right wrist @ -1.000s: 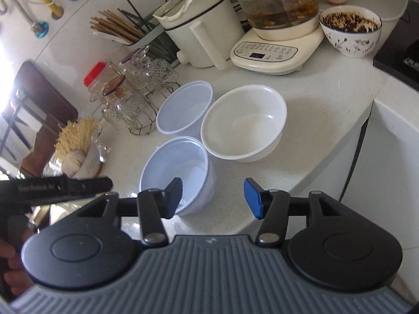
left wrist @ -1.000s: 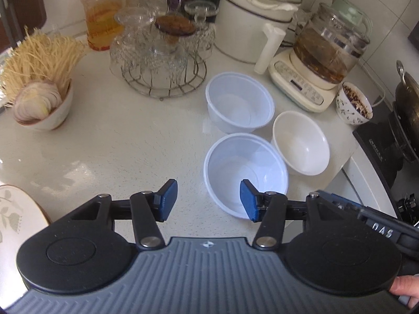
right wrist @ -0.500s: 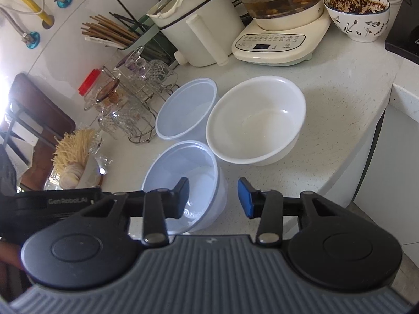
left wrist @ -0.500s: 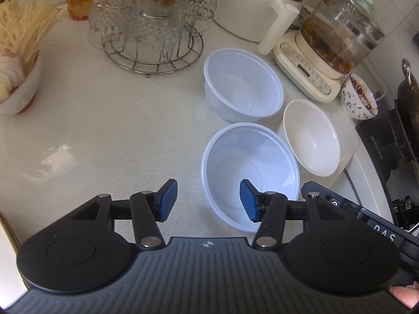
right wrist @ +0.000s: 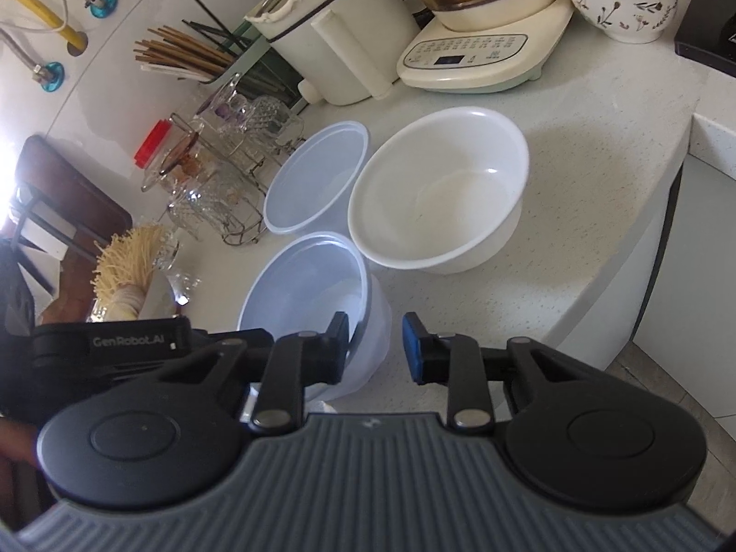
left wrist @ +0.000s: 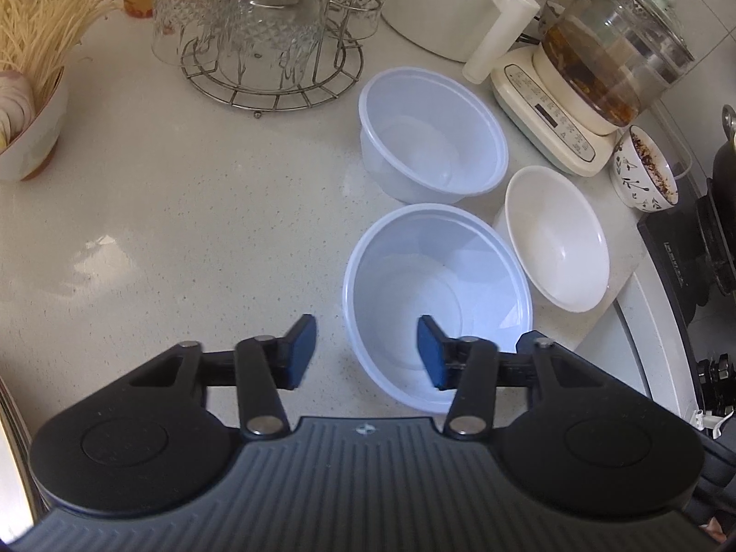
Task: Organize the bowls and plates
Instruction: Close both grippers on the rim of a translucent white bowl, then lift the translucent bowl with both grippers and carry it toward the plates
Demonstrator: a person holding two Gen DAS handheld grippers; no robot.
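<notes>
Three empty bowls stand close together on the pale counter. The near translucent plastic bowl [left wrist: 437, 294] [right wrist: 303, 285] is the one both grippers are at. My left gripper [left wrist: 365, 354] straddles its left wall, one finger inside and one outside, with its jaws closing and a gap still showing at the pads. My right gripper [right wrist: 375, 345] straddles the opposite wall the same way, its jaws closing too, pads not pressing. Behind it sit a second plastic bowl [left wrist: 432, 133] [right wrist: 317, 175] and a white bowl [left wrist: 556, 248] [right wrist: 441, 188].
A wire rack of upturned glasses [left wrist: 271, 41] stands at the back left, with a bowl of noodles [left wrist: 27, 92] far left. A white pot [right wrist: 331, 32], a glass kettle on its base [left wrist: 598, 69] and a filled patterned bowl [left wrist: 644, 175] line the back right. The counter edge [right wrist: 612, 294] and a stove [left wrist: 690, 248] lie right.
Both grippers have sunk onto the near plastic bowl, whose walls now lie between their fingers. Both pairs of jaws have narrowed, the right pair more.
</notes>
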